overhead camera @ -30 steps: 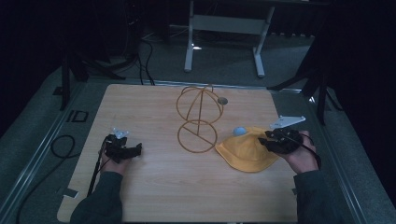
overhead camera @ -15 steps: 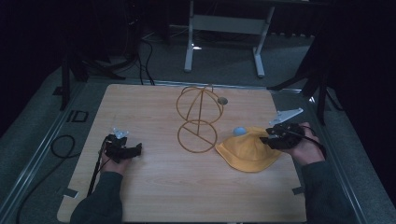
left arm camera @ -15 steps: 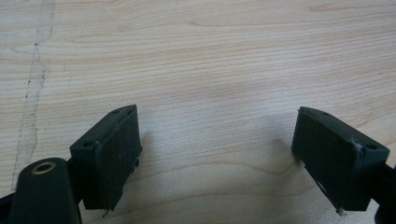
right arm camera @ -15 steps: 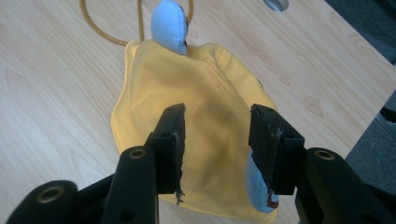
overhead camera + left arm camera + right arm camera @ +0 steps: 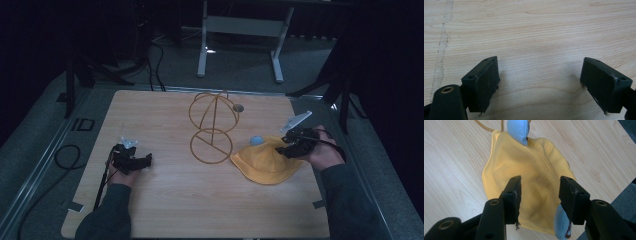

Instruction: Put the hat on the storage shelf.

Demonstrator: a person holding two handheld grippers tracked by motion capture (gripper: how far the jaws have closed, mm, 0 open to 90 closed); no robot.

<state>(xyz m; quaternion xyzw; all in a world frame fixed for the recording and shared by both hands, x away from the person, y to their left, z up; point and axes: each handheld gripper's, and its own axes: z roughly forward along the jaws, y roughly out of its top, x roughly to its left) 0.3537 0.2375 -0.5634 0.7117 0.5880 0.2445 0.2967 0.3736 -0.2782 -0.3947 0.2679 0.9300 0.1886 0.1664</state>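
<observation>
Yellow hat (image 5: 267,160) flat on table (image 5: 160,120) beside wire stand (image 5: 212,127), not yet hung. Right gripper (image 5: 540,192) over hat, jaws just opening (nothing pinched). Left gripper (image 5: 540,82) spread, idle, well apart from hat.

Clearance on my table (image 5: 165,200)

Bare wood lies between my grippers; the wire stand (image 5: 212,125) and yellow hat (image 5: 265,160) block centre-right.

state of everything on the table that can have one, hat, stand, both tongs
yellow hat: lying flat and crumpled on the table, off the stand, a blue ear at each end
wire stand: upright, nothing hung on it
right tongs: jaws apart over the hat, just been opening, not pinching the cloth
left tongs: open, nothing between the jaws, low over bare wood
</observation>
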